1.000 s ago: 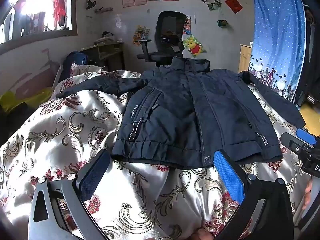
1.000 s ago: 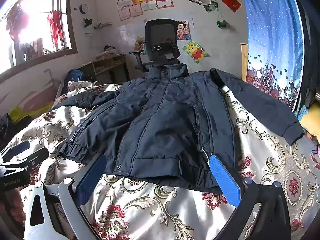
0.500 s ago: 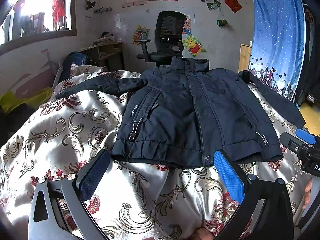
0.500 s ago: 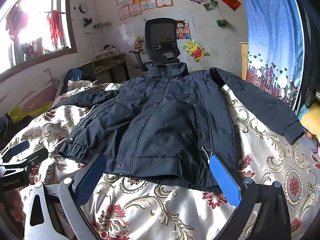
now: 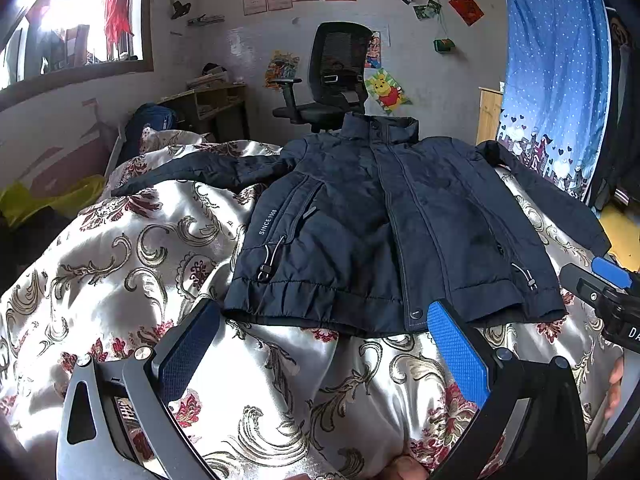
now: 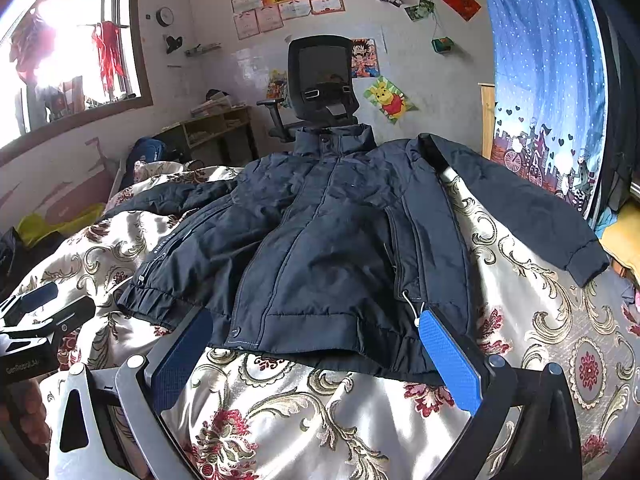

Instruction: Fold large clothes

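Dark jacket [image 5: 384,232] spread flat on bedspread [image 5: 120,264], hem just ahead of left claw [image 5: 324,332] and right claw [image 6: 316,344], both wide

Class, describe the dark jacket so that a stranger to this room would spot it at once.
Find the bed with the shiny floral bedspread. Spread flat on it, front up, sleeves out, lies the navy jacket. It is the only garment there, with white lettering beside one pocket.

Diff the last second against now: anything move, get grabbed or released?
Almost nothing. In the right wrist view the dark navy padded jacket sits slightly higher in frame, which suggests a small camera shift. The jacket lies spread flat, front up, sleeves out, on the floral satin bedspread. The left gripper and right gripper stay open, holding nothing, short of the hem.
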Available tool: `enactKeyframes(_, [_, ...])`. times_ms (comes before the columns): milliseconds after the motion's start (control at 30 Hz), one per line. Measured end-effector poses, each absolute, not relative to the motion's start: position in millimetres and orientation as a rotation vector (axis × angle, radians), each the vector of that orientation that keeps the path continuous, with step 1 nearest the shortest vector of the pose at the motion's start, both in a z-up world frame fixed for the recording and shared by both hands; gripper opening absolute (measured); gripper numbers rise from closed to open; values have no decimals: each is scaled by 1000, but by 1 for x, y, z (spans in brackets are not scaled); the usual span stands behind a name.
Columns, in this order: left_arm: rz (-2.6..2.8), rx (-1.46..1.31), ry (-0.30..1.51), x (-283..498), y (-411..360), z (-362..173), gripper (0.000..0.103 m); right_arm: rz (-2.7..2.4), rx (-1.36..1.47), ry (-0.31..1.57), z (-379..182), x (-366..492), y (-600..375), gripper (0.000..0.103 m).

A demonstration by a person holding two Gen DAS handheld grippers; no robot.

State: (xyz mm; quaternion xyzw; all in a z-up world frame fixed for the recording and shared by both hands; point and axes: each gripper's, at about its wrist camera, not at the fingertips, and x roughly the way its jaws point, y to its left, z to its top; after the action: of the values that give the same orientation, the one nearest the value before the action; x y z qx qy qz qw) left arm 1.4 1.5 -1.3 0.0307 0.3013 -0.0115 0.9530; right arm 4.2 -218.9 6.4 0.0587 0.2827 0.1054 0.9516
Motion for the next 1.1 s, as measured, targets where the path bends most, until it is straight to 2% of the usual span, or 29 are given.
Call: enactKeyframes(1100, [-23, 62, 614, 1, 1, -1, 102, 214, 122, 578, 7, 4, -220, 103])
